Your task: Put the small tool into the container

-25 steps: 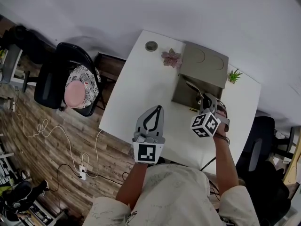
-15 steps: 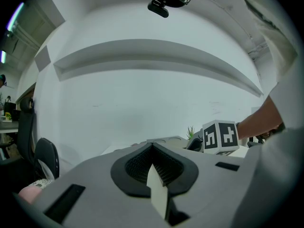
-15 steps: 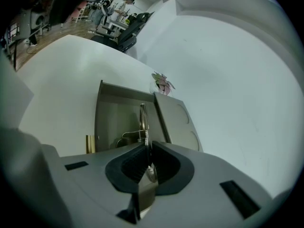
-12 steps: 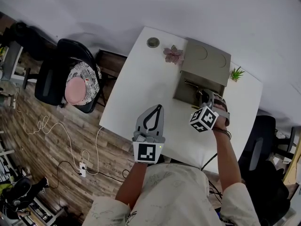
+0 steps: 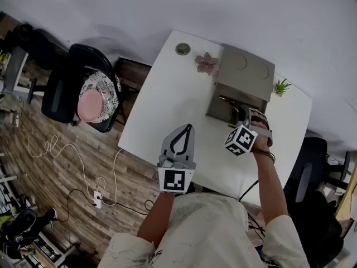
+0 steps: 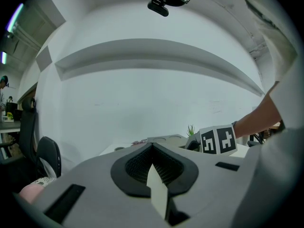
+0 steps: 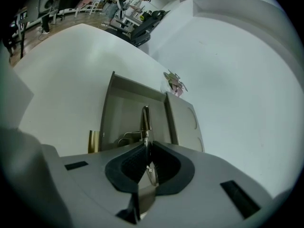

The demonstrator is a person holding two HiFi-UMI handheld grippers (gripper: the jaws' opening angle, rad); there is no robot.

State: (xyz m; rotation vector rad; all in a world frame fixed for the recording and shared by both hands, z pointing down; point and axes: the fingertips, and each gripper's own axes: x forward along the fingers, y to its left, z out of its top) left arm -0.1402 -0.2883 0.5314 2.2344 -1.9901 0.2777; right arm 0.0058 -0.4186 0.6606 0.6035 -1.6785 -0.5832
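A grey-olive container [image 5: 215, 108] stands open on the white table [image 5: 167, 105], with its lid [image 5: 245, 71] folded back. My right gripper [image 5: 240, 116] hangs over the container's tray and points down into it. Its jaws have just been opening slightly, and the small tool [image 7: 145, 120], a thin metal piece, is still pinched between them. In the right gripper view the tool sticks out past my right gripper [image 7: 146, 144] above the container's floor [image 7: 118, 115]. My left gripper [image 5: 187, 128] is shut and empty near the table's front edge. The left gripper view shows my left gripper [image 6: 152, 146] pointing about level.
A pink flower [image 5: 207, 63] lies left of the lid and a small green plant [image 5: 280, 86] stands to its right. A round grommet [image 5: 182, 49] sits at the far corner. A black chair with a cushion [image 5: 89, 96] stands left of the table. A brass-coloured piece [image 7: 92, 141] is at the container's front.
My right gripper has sunk a little toward the container's tray and rolled, with the tool still in it. My left gripper has stayed put.
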